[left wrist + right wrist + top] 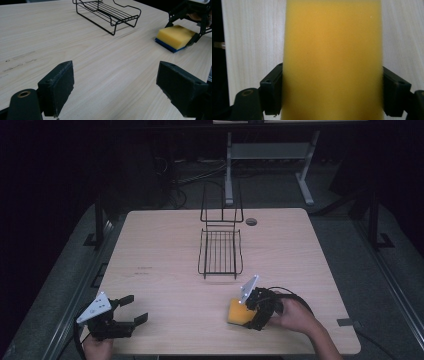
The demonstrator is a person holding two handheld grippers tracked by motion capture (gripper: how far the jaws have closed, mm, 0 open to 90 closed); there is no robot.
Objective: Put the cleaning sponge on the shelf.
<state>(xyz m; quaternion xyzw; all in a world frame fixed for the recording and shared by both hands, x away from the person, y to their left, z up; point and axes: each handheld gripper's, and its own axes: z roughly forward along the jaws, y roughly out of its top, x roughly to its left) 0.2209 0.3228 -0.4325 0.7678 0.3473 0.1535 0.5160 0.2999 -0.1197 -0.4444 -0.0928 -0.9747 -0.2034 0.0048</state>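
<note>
Grasping is being done: right gripper [248, 309] is closing its jaws on the yellow-and-blue rectangular sponge [238, 313], lower centre; moving it toward the black wire rack [220, 251] is remaining, left gripper [131, 309] is waiting with jaws wide.

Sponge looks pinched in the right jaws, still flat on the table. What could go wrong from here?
1. The right gripper holds the sponge only by its near end, so the sponge may droop or pivot when lifted.
2. The soft foam may squash and slip out.
3. The wire rack has open bars and a tall back loop; the sponge could snag or tilt there. The left gripper is open and far off, so it cannot help.
</note>
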